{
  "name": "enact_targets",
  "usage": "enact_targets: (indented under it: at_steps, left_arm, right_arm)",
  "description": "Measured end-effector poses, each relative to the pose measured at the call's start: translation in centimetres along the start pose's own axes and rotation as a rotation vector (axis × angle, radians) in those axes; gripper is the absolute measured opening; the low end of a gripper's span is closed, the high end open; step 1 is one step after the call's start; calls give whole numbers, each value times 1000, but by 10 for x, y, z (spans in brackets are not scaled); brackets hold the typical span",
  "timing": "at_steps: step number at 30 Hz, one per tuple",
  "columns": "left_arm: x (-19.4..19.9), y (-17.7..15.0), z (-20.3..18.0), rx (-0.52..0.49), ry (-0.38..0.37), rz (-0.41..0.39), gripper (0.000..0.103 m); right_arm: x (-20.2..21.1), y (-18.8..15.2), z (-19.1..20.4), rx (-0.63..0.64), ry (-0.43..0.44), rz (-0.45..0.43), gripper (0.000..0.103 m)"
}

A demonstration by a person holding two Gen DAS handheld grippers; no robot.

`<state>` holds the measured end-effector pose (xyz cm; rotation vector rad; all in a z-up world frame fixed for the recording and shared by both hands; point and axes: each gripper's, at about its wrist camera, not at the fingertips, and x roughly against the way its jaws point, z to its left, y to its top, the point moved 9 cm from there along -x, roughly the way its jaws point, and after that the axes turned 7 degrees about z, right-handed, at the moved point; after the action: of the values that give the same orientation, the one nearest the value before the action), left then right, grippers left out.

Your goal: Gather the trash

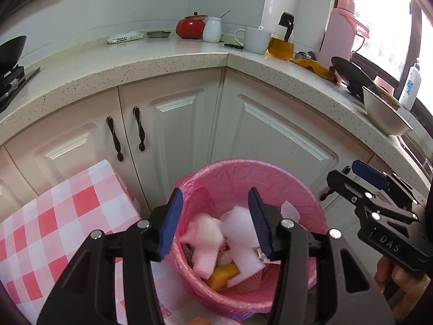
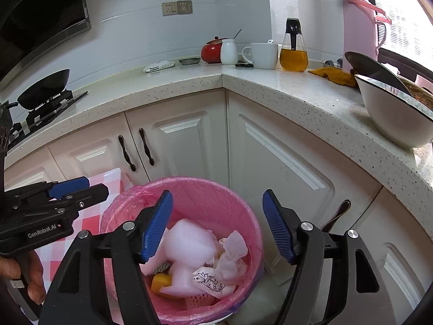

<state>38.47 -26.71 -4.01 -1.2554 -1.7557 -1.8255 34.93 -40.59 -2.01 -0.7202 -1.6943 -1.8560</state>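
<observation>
Wok (image 2: pixel 44 84) sits on the stove at far left, on the speckled L-shaped surface (image 2: pixel 167 84). Checked pink-and-white cloth (image 1: pixel 51 224) covers something low at left, right beside the bin. Left claw (image 1: pixel 216 222) hangs above the pink-lined trash bin (image 1: pixel 305 200), blue pads wide apart, nothing between them; from the right wrist view the same claw (image 2: pixel 78 187) shows side-on at the left edge, over the cloth, just beside the bin rim. Bin (image 2: pixel 216 189) stands on the floor against the white corner cabinets (image 2: pixel 189 140), under the surface's inner corner. Inside it: white foam sheets (image 2: pixel 186 241), crumpled tissue (image 2: pixel 232 249), a printed paper scrap (image 2: pixel 211 281), an orange piece (image 2: pixel 161 281) and pink foam netting (image 2: pixel 197 300), all below the rim. Right claw (image 2: pixel 217 227) hovers over the bin mouth, pads spread wide, empty; in the left wrist view it (image 1: pixel 349 178) sits off to the right of the bin, near the cabinet handle. Along the back of the surface: white packet (image 2: pixel 158 66), red pot (image 2: pixel 212 51), white jar (image 2: pixel 228 51), white mug (image 2: pixel 262 55), oil bottle (image 2: pixel 293 51). Further right: yellow cloth (image 2: pixel 335 75), pink thermos (image 2: pixel 358 27), and a white bowl (image 2: pixel 397 119) near the surface edge with a dark lid (image 2: pixel 376 70) tilted in it.
</observation>
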Motion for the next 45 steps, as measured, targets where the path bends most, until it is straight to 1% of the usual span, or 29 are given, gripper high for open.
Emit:
enact_targets:
  at_steps: [1,3,5,7,13,19,22,25,29,45]
  left_arm:
    - [2,-1,0,2,-3,-2,53]
    - [5,-4,-1,3,-10,-4,55]
    - [10,-8,-1,5,-15,-7,62]
    - [17,-15,-1,8,-25,-14,70]
    - [38,-40,3,25,-50,-27,81]
    - [52,-62,7,33,-40,-48,83]
    - [56,-68,5,15,-35,-54,84]
    - [55,-72,7,19,-34,-57,85]
    - [52,-74,7,20,-39,-53,85]
    - [51,-71,5,14,-40,-58,85]
  right_arm:
    - [0,-1,0,0,3,3,66]
    - [3,-3,1,0,8,3,66]
    - [6,-6,1,0,8,2,68]
    - [10,-11,1,-2,5,4,74]
    - [25,-31,1,-24,10,-3,78]
    - [37,-49,3,-34,4,-19,79]
    - [40,-54,5,-37,11,-30,79]
    - [41,-58,7,-28,14,-32,80]
    - [41,-60,9,-28,22,-34,83]
    - [41,-59,9,-26,23,-30,83]
